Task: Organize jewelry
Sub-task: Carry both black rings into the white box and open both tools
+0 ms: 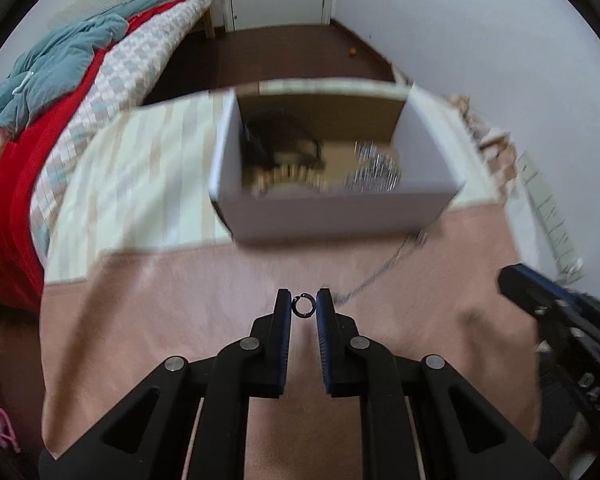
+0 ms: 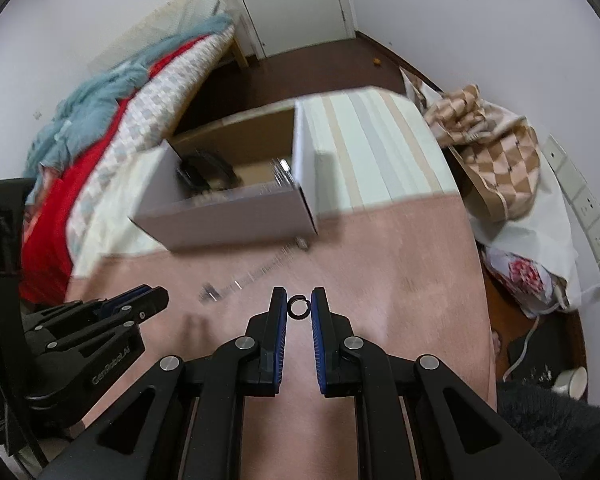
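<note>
Jewelry is lying blurred inside the white box (image 1: 332, 212) ahead; a thin chain (image 1: 384, 268) is trailing across the pink cloth (image 1: 180, 300). The left gripper (image 1: 304, 307) is pinching a small dark ring (image 1: 303, 305) between narrowed fingertips, and the right gripper (image 2: 299, 307) is pinching another ring (image 2: 299, 307)

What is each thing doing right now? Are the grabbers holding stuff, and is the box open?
left gripper: shut on a small dark ring, held above the pink cloth.
right gripper: shut on another small dark ring.
white box: open on top, with jewelry inside, blurred.
silver chain: lying loose on the pink cloth, outside the box.
door: closed.
</note>
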The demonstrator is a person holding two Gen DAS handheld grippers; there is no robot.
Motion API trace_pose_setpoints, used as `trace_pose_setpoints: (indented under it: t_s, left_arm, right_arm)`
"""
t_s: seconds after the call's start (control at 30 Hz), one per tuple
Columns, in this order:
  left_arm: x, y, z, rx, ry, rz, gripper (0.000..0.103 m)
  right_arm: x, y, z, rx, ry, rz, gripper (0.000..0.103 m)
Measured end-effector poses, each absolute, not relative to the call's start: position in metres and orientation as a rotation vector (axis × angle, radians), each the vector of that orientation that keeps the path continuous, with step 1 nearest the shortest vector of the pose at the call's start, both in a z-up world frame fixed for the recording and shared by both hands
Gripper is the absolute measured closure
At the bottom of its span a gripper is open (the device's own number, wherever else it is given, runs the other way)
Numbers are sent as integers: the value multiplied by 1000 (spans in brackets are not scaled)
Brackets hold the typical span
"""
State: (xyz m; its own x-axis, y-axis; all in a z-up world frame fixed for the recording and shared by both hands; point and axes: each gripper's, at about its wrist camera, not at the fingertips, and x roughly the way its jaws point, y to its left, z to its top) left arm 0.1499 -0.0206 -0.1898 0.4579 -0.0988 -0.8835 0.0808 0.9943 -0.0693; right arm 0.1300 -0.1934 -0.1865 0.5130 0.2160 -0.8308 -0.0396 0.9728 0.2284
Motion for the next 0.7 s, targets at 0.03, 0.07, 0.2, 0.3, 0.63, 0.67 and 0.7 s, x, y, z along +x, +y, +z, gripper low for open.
trace_pose_setpoints:
  t_s: [0.03, 0.07, 0.2, 0.3, 0.63, 0.67, 0.7]
  left_arm:
    - [155, -19, -181, -31, 1079, -117, 93]
    - [162, -18, -170, -44, 1067, -127, 93]
    - [198, -12, -148, -58, 1052, -145, 93]
    - [227, -6, -150, -55, 1079, -140, 93]
    - [270, 12, -187, -168, 1255, -119, 91]
    - [271, 14, -189, -183, 1268, -113, 91]
    - [272, 15, -190, -196, 1272, -112, 91]
  right_arm:
    - [136, -192, -180, 192, 1012, 165, 90]
    - [145, -191, -172, 196, 996, 178, 90]
    - [186, -184, -151, 209, 980, 237, 90]
    - [228, -178, -149, 208, 1009, 277, 90]
    - [310, -154, -188, 168, 1198, 356, 90]
    - [312, -152, -191, 163, 1207, 360, 90]
    - [316, -150, -196, 160, 1221, 366, 90]
